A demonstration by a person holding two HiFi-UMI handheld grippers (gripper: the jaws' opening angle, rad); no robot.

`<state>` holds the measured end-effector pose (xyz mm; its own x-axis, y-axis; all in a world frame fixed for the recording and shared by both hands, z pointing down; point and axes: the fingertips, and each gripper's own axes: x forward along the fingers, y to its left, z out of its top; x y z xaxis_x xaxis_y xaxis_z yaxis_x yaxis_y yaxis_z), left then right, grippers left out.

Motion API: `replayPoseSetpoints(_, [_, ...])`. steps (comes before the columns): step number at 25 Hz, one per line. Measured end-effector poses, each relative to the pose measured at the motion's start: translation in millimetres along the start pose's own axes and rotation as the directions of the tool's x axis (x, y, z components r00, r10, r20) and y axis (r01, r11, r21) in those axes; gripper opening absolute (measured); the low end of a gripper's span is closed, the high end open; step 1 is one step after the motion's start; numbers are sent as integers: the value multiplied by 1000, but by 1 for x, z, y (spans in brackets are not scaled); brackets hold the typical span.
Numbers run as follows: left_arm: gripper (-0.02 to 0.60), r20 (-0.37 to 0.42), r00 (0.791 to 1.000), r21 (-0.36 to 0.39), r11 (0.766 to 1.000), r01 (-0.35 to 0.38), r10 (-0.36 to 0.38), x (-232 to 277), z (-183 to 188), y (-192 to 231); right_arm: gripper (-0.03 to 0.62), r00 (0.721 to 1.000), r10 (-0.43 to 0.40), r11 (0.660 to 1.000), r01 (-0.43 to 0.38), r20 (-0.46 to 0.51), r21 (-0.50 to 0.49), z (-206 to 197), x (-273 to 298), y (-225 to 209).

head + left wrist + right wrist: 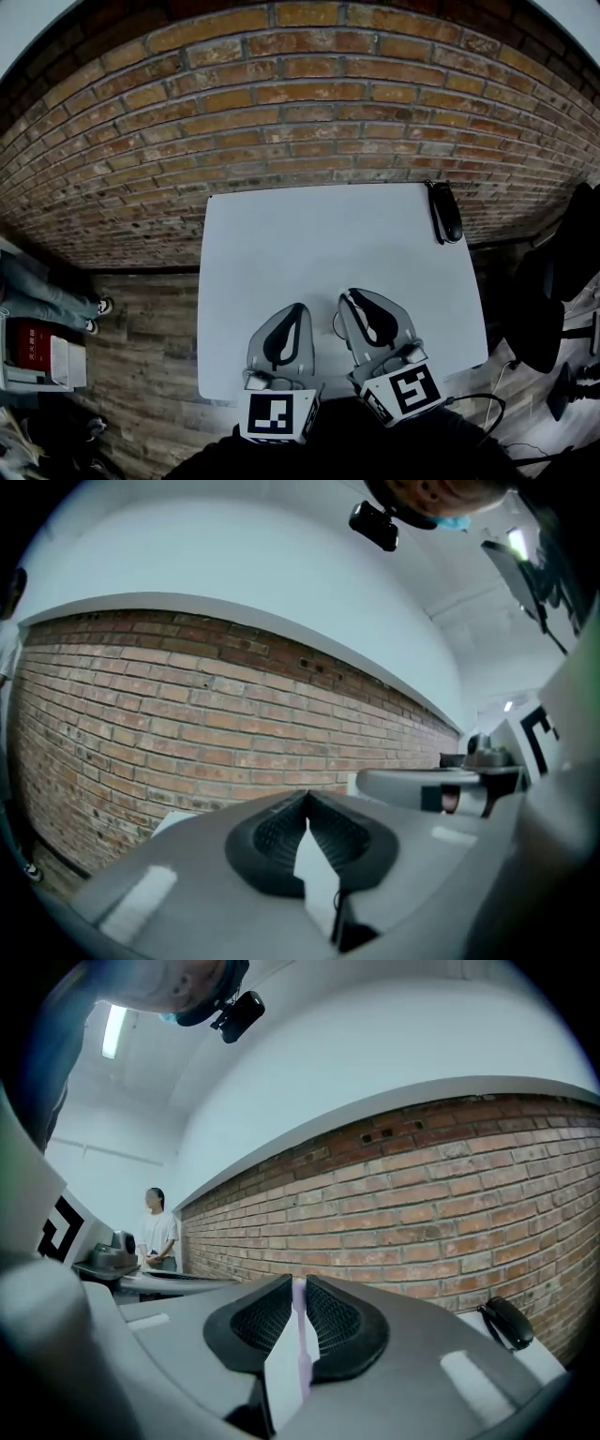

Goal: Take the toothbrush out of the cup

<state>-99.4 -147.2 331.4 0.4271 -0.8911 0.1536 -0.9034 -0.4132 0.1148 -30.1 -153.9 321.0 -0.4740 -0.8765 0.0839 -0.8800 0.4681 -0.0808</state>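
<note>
Holding the thin pale-lilac plastic toothbrush (300, 1344) pinched in my right claw (298, 1286), over the white tabletop (281, 244). Left claw (307, 797) closed, empty. No cup in view, so extraction looks done. Next: lay it down flat, release gently.

This looks like a bare test room or lab, not a home. A brick wall (281, 94) fills the 12 o'clock side of the head view. In the right gripper view it runs under a plain white wall (394, 1044), with a strip light (116, 1030) on the ceiling at 11 o'clock. A plain white table (328, 244) stands against the bricks on a wood-plank floor (141, 319), with a small black item (444, 212) at its 1 o'clock corner. What looks like a black chair (553, 291) stands at 3 o'clock, and a cable (478, 401) trails at 4 o'clock. A bystander's legs (42, 295) show at 9 o'clock, near a red box (33, 347) at 8 o'clock.
</note>
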Motion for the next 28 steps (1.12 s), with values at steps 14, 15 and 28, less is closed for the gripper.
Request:
replayPoseSetpoints(14, [8,68,998,52,999,15,-18,-25,20,14,51,992,-11,1000,15,124,-26,42,-12,33])
replayPoseSetpoints(15, [9,65,998,56,998,15,-19,-27,19,15,51,991,-14,1000,17,130,-22,42,-15,36])
replayPoseSetpoints(28, [8,54,997,67,997,45,-49,-58,4,-20,51,990,-24,1000,24,138,1,30,-67,47])
